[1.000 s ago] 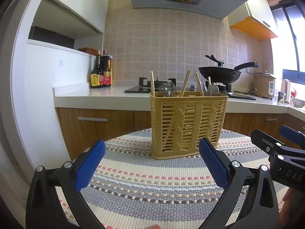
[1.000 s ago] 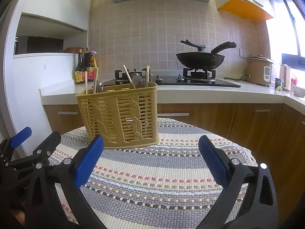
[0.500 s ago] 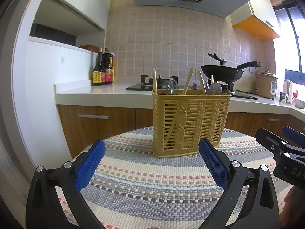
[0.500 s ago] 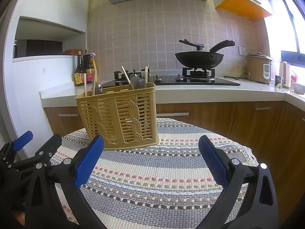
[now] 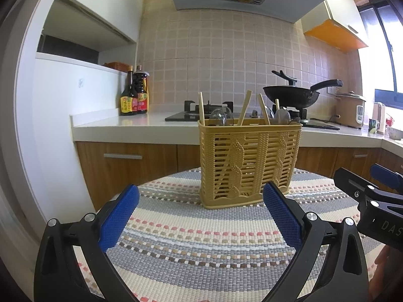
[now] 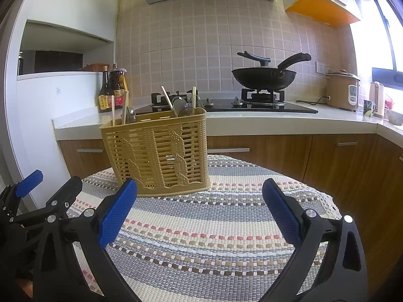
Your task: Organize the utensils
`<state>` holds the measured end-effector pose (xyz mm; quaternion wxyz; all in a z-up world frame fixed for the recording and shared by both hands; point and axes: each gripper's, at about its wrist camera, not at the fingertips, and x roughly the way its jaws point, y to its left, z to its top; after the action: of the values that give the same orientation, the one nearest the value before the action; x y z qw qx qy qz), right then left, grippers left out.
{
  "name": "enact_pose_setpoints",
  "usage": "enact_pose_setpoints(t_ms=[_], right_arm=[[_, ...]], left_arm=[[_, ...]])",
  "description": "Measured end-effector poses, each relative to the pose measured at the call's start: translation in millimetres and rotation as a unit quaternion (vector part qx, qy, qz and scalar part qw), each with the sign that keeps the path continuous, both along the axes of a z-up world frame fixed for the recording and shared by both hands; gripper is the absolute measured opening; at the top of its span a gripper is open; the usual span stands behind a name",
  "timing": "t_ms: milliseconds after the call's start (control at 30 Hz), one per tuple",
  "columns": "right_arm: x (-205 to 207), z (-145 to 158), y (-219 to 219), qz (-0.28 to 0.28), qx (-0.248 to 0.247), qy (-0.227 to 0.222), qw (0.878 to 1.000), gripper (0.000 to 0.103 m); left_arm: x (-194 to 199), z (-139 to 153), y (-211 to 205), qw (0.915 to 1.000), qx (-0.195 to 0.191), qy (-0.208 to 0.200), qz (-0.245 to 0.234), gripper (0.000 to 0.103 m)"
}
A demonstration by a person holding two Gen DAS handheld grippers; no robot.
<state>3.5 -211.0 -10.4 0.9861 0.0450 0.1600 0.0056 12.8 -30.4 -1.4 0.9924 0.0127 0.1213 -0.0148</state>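
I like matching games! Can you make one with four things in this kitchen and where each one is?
Things:
1. wok
2. utensil basket
3. sauce bottles
4. rice cooker

Places:
A. on the striped tablecloth
B. counter, by the window
C. on the gas stove
D. counter, by the white wall

Pairs: 1-C, 2-A, 3-D, 4-B

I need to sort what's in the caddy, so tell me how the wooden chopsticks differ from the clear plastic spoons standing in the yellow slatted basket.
The wooden chopsticks are thin, straight, opaque tan sticks; the clear plastic spoons are see-through with broad rounded bowls. The chopsticks lean at angles and rise well above the rim of the yellow slatted basket; the spoons' bowls peek only just above it. Both stand upright-ish inside the basket, handles hidden behind its slats.
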Motion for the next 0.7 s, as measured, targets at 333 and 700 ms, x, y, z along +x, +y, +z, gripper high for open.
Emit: enact_pose_setpoints(t_ms=[333, 700], right_arm=[[0.8, -0.4, -0.5, 0.001, 0.003, 0.003, 1.000, 0.095], [1.2, -0.8, 1.0, 0.003, 0.001, 0.004, 1.000, 0.095]], left_arm=[[1.0, 0.1, -0.4, 1.0000, 0.002, 0.002, 0.002, 0.095], [2.3, 0.0, -0.4, 0.9998, 0.007, 0.007, 0.015, 0.095]])
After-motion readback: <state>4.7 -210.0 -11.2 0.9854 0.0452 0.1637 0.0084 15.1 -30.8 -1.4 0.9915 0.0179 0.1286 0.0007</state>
